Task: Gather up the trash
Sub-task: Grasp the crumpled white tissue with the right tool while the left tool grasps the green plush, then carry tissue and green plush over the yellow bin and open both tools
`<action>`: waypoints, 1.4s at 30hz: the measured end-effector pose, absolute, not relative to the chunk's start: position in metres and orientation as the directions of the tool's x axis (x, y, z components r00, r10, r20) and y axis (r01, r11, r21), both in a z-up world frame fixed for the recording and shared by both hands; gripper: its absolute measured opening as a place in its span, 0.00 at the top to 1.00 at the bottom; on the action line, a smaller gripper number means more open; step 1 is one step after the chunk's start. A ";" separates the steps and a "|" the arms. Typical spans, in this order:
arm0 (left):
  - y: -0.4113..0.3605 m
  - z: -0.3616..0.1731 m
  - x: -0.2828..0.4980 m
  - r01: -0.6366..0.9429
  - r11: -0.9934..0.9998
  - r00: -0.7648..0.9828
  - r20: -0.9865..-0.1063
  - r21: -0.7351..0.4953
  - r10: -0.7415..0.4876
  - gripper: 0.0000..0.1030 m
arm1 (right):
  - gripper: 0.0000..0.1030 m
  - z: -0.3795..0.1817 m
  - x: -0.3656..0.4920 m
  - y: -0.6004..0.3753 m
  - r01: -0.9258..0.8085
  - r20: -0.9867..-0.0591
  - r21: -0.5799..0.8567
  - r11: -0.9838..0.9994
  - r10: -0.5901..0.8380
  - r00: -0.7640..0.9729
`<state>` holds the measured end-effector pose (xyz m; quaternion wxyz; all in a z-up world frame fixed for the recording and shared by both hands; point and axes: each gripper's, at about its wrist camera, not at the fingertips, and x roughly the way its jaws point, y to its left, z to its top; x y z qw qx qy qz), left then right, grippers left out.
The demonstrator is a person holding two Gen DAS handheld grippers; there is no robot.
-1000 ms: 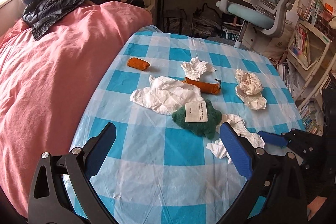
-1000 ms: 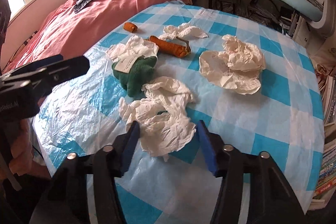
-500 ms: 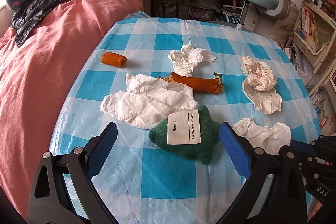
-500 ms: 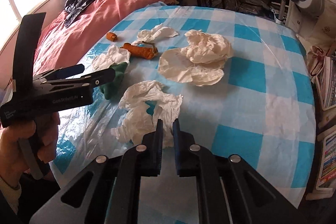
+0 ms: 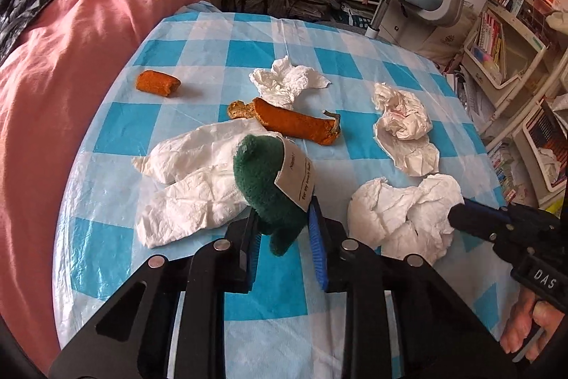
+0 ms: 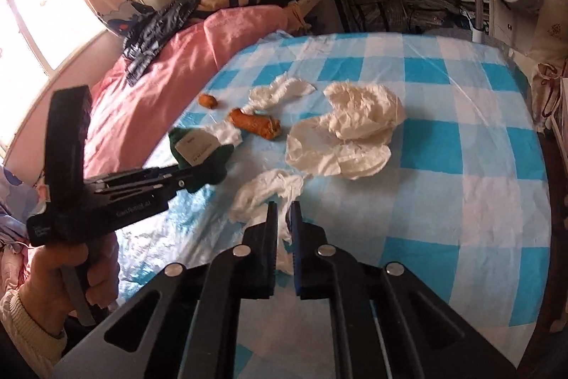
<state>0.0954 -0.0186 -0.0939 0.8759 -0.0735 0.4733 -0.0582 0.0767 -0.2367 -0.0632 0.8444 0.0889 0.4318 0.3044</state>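
Between the blue pads of the left gripper (image 5: 283, 237), low in the left wrist view, a green plush toy (image 5: 266, 187) is pinched by its lower lobe, its white name tag (image 5: 297, 176) tilted toward one o'clock. The toy is tipped up, its upper part over a flattened white tissue (image 5: 191, 180) spreading out to nine o'clock. At twelve o'clock beyond the toy lies an orange peel strip (image 5: 296, 125), with another crumpled tissue (image 5: 289, 82) touching its far end, and a small orange chunk (image 5: 158, 83) sits apart at eleven o'clock. At two o'clock rests a cream paper wad (image 5: 404, 130).

At the bottom of the right wrist view, the right gripper (image 6: 284, 219) has its fingers nearly pressed together, nipping a crumpled white tissue (image 6: 264, 196); in the left view that same wad sits at three o'clock, against the right gripper's tip. All of it lies on a blue-and-white checked tablecloth (image 6: 461, 166), with a pink quilt (image 5: 53, 59) alongside at nine o'clock.
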 end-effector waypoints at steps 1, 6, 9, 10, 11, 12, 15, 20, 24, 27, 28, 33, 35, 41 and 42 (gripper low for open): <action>-0.013 -0.089 0.091 0.037 0.975 0.541 -0.816 -0.221 -0.205 0.77 | 0.92 -0.055 0.075 -0.239 -0.454 -0.645 0.429 0.781 0.617 0.451; 0.008 -0.072 0.067 0.043 0.937 0.555 -0.772 -0.346 -0.310 0.76 | 0.92 -0.031 0.060 -0.241 -0.513 -0.576 0.441 0.736 0.671 0.467; 0.011 -0.074 0.055 0.043 0.956 0.534 -0.802 -0.289 -0.266 0.75 | 0.90 -0.042 0.060 -0.237 -0.470 -0.649 0.383 0.795 0.594 0.476; 0.012 -0.076 0.052 0.043 0.962 0.524 -0.814 -0.269 -0.251 0.75 | 0.81 -0.047 0.061 -0.237 -0.459 -0.664 0.372 0.807 0.577 0.476; 0.012 -0.078 0.049 0.042 0.967 0.516 -0.823 -0.253 -0.238 0.75 | 0.73 -0.052 0.063 -0.237 -0.446 -0.677 0.363 0.818 0.560 0.477; 0.012 -0.079 0.048 0.040 0.969 0.508 -0.830 -0.243 -0.230 0.75 | 0.56 -0.056 0.067 -0.236 -0.427 -0.690 0.352 0.833 0.539 0.482; 0.013 -0.089 0.048 0.036 0.977 0.471 -0.859 -0.210 -0.202 0.65 | 0.46 -0.070 0.079 -0.236 -0.378 -0.715 0.361 0.852 0.514 0.474; 0.011 -0.099 0.056 0.018 0.988 0.455 -0.879 -0.153 -0.144 0.42 | 0.46 -0.091 0.105 -0.230 -0.293 -0.746 0.402 0.867 0.496 0.445; 0.005 -0.105 0.064 0.018 0.993 0.451 -0.885 -0.115 -0.111 0.41 | 0.78 -0.101 0.111 -0.212 -0.316 -0.781 0.374 0.872 0.480 0.400; 0.005 -0.105 0.069 0.023 0.993 0.463 -0.879 -0.119 -0.116 0.55 | 0.93 -0.096 0.109 -0.207 -0.343 -0.772 0.376 0.861 0.495 0.398; 0.006 -0.104 0.071 0.024 0.991 0.466 -0.876 -0.131 -0.127 0.58 | 0.94 -0.091 0.107 -0.208 -0.349 -0.761 0.380 0.857 0.504 0.408; 0.008 -0.093 0.067 0.031 0.989 0.494 -0.858 -0.147 -0.144 0.67 | 0.94 -0.060 0.097 -0.212 -0.409 -0.668 0.401 0.820 0.567 0.482; 0.008 -0.085 0.064 0.033 0.987 0.513 -0.845 -0.155 -0.150 0.67 | 0.94 -0.052 0.092 -0.213 -0.433 -0.633 0.412 0.802 0.593 0.497; 0.011 -0.072 0.054 0.024 0.983 0.547 -0.821 -0.181 -0.165 0.67 | 0.94 -0.031 0.076 -0.223 -0.490 -0.548 0.445 0.750 0.661 0.513; 0.012 -0.071 0.052 0.020 0.983 0.555 -0.816 -0.181 -0.162 0.67 | 0.94 -0.029 0.073 -0.225 -0.493 -0.538 0.455 0.742 0.670 0.512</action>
